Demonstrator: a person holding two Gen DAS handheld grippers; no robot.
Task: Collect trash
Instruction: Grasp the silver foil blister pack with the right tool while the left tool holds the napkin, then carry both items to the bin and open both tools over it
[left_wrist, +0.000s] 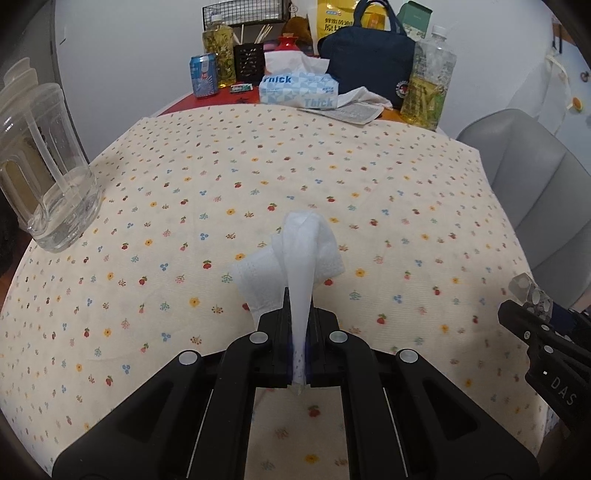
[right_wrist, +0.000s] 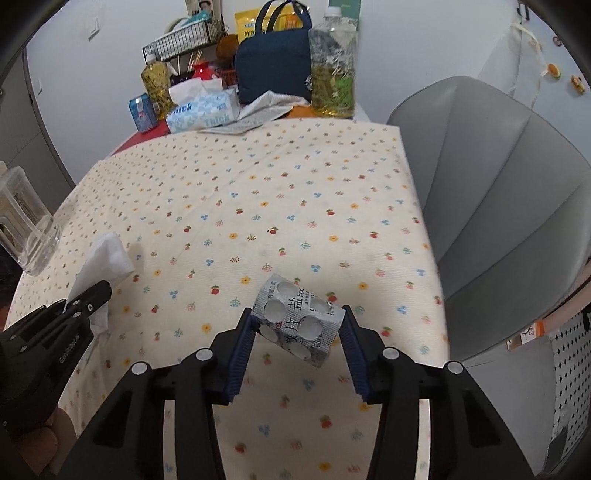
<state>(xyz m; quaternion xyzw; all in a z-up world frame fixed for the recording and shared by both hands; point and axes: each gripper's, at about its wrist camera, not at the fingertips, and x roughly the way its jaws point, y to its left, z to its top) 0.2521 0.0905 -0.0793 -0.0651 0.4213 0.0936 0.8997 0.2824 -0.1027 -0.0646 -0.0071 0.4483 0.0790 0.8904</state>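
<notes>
Between the blue pads of my right claw (right_wrist: 297, 334) sits one emptied foil pill blister (right_wrist: 297, 325), tilted, above the near edge of the floral tabletop (right_wrist: 258, 184); its left corner touches the left pad, while at the right pad I cannot tell contact, so I judge the grip unsettled. My left claw (left_wrist: 298, 332) is clenched on one white tissue (left_wrist: 299, 254), whose loose folds hang forward over the cloth. Risks, as I judge them: the stiff, slick blister could pivot on one corner and drop off the edge; the thin tissue could tear or slide free. Counted: two trash items, two claws, one clear pitcher (left_wrist: 40, 166), one tissue box (left_wrist: 299, 90), two oil bottles, one can (left_wrist: 204, 75).
</notes>
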